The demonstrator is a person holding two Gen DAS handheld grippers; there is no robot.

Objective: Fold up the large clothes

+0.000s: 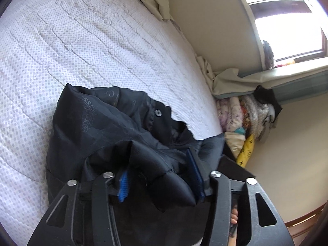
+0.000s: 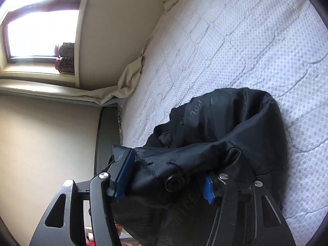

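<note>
**A:** How far along would you put it?

**B:** Early, I'd say. The jacket (image 1: 114, 127) is bunched in a dark heap at the near edge of the bed (image 1: 82, 51), with part of it lifted off the quilt. No flat panel, no neat crease, no tucked sleeve shows anywhere. Spreading it out and every fold appear to be left.

**A:** And the grippers?

**B:** The left gripper (image 1: 162, 176) has a padded roll of the fabric between its blue pads (image 1: 123, 186). The jaws stand fairly wide, but the cloth fills the gap, so I judge they are gripping it. The right gripper (image 2: 164, 178) is the same: a thick hem lies across its jaws, pressed against the blue pad (image 2: 123, 174) on one side. Both seem to hold one edge of the jacket, close together.

**A:** What does one camera give that the other doesn't?

**B:** The left view shows a button (image 1: 158, 112) and a leaf pattern printed on the lining, plus a stack of folded textiles (image 1: 242, 121) beside the bed and a dark cloth (image 1: 266, 98) on the ledge under the window (image 1: 287, 32). The right view misses that stack. It shows instead a round snap (image 2: 174, 182) on the hem between the jaws, faint lettering on the lining, and two jars (image 2: 65, 58) on the windowsill. A beige sheet (image 2: 127, 80) crumpled along the wall side of the bed appears in both.
</note>
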